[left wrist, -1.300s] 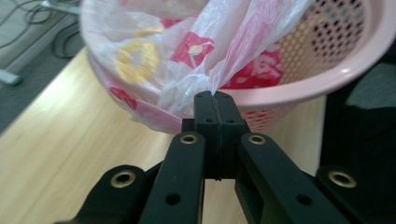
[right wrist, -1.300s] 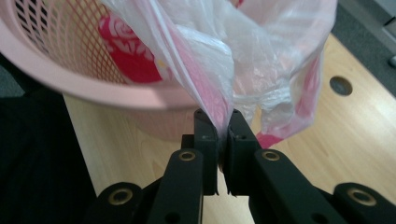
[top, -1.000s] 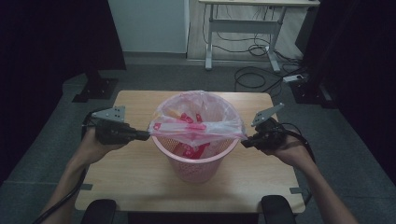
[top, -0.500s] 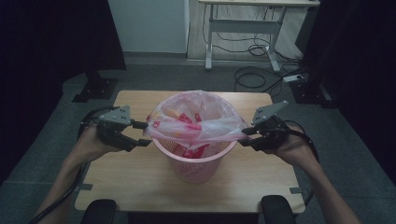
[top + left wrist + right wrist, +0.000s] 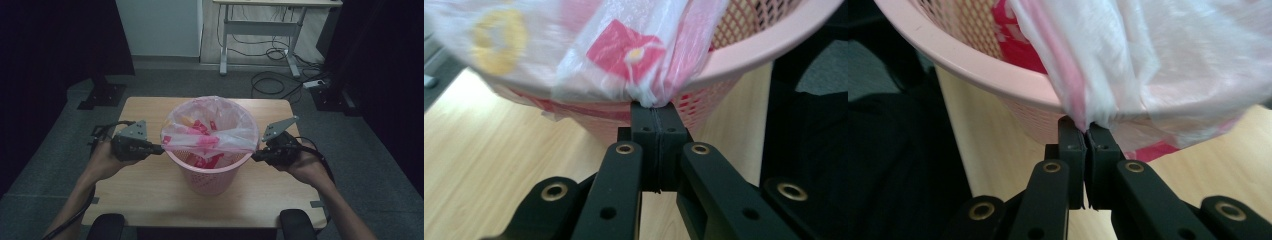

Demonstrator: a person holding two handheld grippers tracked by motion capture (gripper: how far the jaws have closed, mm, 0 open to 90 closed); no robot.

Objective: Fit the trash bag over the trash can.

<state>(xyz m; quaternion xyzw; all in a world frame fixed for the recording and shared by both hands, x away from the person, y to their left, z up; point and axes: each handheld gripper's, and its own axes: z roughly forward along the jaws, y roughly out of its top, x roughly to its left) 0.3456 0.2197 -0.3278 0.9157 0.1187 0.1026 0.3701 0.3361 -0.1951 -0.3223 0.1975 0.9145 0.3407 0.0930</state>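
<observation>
A thin pink-and-white printed plastic bag (image 5: 210, 132) lines the pink mesh plastic basket (image 5: 210, 175) at the middle of the wooden counter (image 5: 150, 200). The left gripper (image 5: 655, 107) and right gripper (image 5: 1084, 127) each have jaws pinched fully closed on opposite bag edges. Pull both edges evenly outward, then down over the rim, so the film doesn't tear.

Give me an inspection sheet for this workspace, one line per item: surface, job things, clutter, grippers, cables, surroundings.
Surface: wooden table, bare around the basket.
Job's things: pink mesh basket mid-table; plastic bag with red print sits in it, mouth stretched sideways over the rim.
Clutter: nothing seen.
Grippers: left gripper shut on the bag's edge; right gripper shut on the opposite edge.
Cables: gripper cable loops at the table's left; floor cables behind.
Surroundings: white desk frame, grey floor, dark curtains.
</observation>
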